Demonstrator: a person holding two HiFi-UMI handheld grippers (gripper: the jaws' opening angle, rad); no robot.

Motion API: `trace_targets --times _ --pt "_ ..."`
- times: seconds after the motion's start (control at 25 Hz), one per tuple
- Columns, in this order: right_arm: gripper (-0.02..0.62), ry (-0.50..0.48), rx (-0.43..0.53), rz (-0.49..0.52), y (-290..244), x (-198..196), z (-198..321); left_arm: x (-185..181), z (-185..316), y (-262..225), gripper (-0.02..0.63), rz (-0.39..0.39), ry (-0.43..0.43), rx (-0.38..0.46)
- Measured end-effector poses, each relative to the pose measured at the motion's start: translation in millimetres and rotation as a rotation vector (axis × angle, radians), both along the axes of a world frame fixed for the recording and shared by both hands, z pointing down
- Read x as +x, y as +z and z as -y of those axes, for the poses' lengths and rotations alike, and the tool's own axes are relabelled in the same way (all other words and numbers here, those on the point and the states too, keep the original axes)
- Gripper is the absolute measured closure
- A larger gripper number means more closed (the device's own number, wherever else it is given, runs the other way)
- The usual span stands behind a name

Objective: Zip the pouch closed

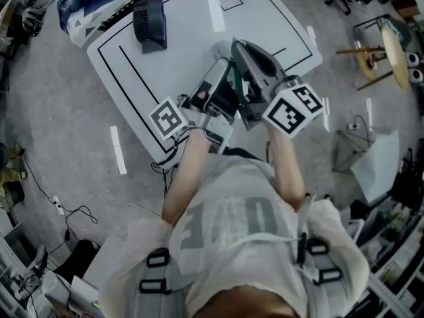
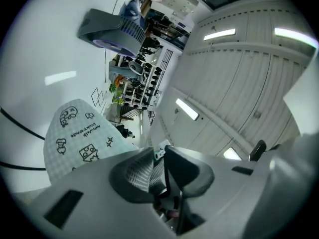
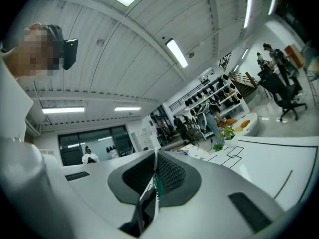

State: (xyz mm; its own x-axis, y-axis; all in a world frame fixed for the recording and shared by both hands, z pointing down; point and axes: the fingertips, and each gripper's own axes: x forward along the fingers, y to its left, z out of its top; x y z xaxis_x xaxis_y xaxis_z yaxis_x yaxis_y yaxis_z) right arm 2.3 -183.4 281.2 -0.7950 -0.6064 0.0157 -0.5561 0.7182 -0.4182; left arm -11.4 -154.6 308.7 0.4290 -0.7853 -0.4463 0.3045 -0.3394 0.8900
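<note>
Pouch (image 2: 75, 133) beside left gripper (image 2: 163, 159), jaws slightly apart around tab (image 2: 160, 152), right gripper (image 3: 156, 156) pinching green edge (image 3: 159, 185)

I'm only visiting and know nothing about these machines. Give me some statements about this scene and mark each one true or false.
1. The right gripper has its fingers closed on a thin edge of the pouch. True.
2. The pouch is plain black. False: it is pale and checked, with small cartoon drawings.
3. The white table is marked with black lines. True.
4. The two grippers are held far apart. False: the left gripper is close beside the right one.
5. Nothing stands on the table. False: a dark blue device stands on it.
</note>
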Motion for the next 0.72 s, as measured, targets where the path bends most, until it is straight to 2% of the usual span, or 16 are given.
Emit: trace_targets --times 0.12,0.36,0.52,0.72 --pt "0.575 0.019 -0.03 0.012 9 5 -1 4 -1 1 0.526 -0.022 0.022 0.003" --pt "0.575 0.006 -0.028 0.014 6 4 -1 1 0 4 0.526 -0.083 0.037 -0.002" --pt "0.575 -0.002 -0.038 0.013 11 2 -4 6 0 7 0.526 -0.043 0.044 -0.01" --pt "0.575 0.011 -0.072 0.027 19 4 -2 4 -2 9 0.528 -0.057 0.052 0.003"
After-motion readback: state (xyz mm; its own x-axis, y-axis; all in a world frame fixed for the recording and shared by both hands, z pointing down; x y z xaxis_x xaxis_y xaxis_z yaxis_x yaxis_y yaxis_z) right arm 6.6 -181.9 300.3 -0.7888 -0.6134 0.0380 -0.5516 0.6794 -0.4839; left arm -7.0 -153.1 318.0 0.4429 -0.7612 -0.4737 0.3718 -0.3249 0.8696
